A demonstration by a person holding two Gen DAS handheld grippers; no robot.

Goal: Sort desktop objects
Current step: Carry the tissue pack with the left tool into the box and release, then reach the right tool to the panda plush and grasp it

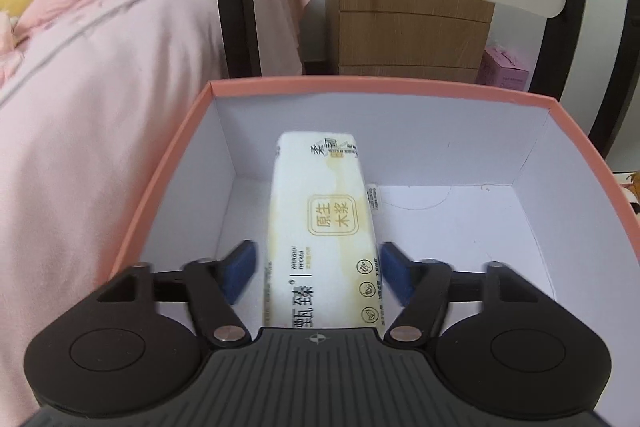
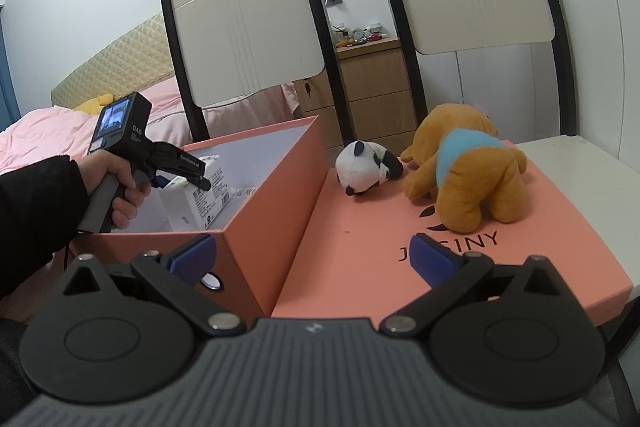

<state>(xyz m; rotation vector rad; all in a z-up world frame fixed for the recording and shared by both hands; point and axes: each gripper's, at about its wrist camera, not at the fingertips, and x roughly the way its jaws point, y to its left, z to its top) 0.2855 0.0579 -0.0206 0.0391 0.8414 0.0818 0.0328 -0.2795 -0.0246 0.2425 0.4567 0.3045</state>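
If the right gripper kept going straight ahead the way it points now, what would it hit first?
The right gripper, open and holding nothing, points over the pink lid. Straight on, it would probably skim above the lid and first meet the panda toy, though depth is hard to judge here.

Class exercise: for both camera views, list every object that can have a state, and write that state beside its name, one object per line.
left gripper: shut on the tissue pack, inside the box
tissue pack: gripped, far end low in the box
pink box: open, lid off
box lid: flat beside the box, toys on it
panda plush: lying on the lid
brown bear plush: on all fours on the lid
right gripper: open, empty
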